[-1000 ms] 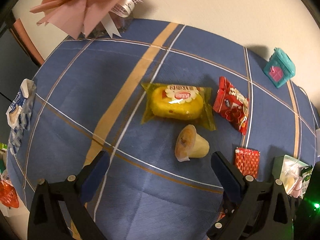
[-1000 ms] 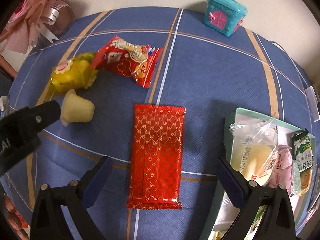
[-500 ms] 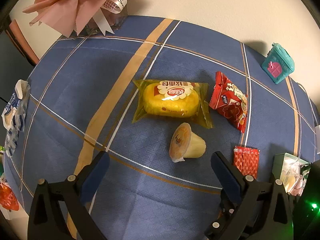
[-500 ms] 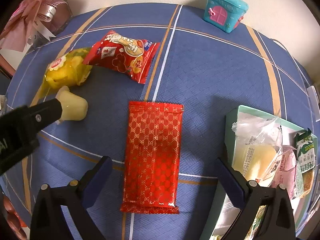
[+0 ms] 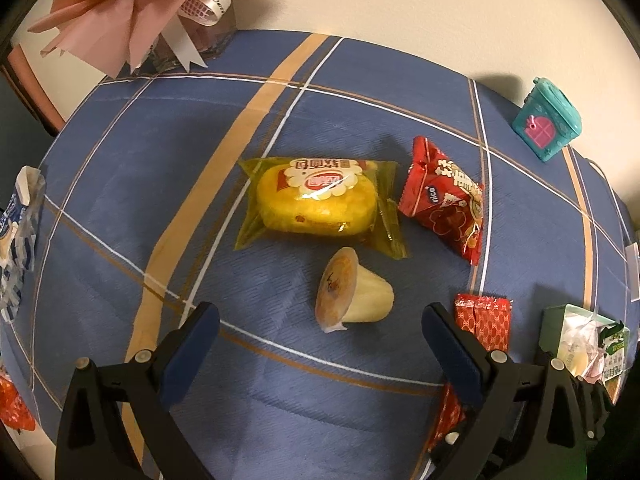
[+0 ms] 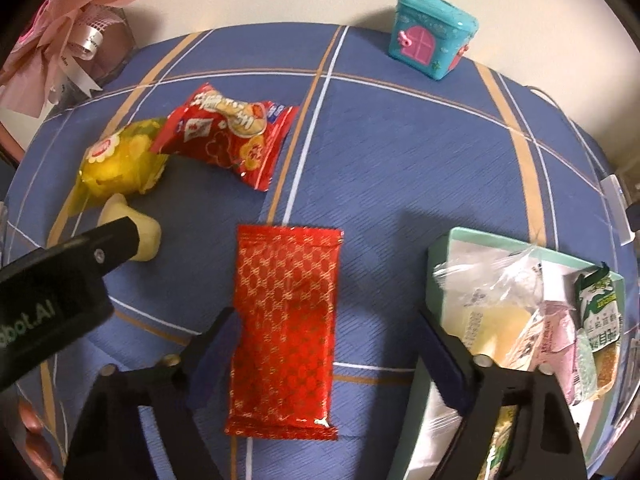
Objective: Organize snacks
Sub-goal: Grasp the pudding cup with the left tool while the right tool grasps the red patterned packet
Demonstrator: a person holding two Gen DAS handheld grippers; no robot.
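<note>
Desk (image 5: pixel 360 100): covered by a blue cloth with tan and white stripes; a pale wall lies at the far side.

Red patterned wafer packet (image 6: pixel 286 328): lies flat on the desk, lengthwise between the right gripper's fingers, just left of the box.

Right gripper (image 6: pixel 328 344): released, jaws have just been closing in on the packet; the left pad sits right at the packet's edge, the right pad stands clear of it.

Left gripper (image 5: pixel 320 338): released, spread wide above the cloth with nothing between its pads.

Jelly cup (image 5: pixel 352 296): on its side, just beyond the left gripper, foil lid facing left.

Yellow cake in clear wrapper (image 5: pixel 320 202): flat, just beyond the jelly cup.

Red snack bag (image 5: pixel 444 200): right of the cake, touching its wrapper.

Pale green box (image 6: pixel 444 248): near right, holding several wrapped snacks.

Teal toy house (image 6: pixel 432 36): far right, by the wall.

Pink paper bouquet (image 5: pixel 132 4): far left corner.

Blue-and-white packet (image 5: pixel 18 236): at the left edge.
</note>
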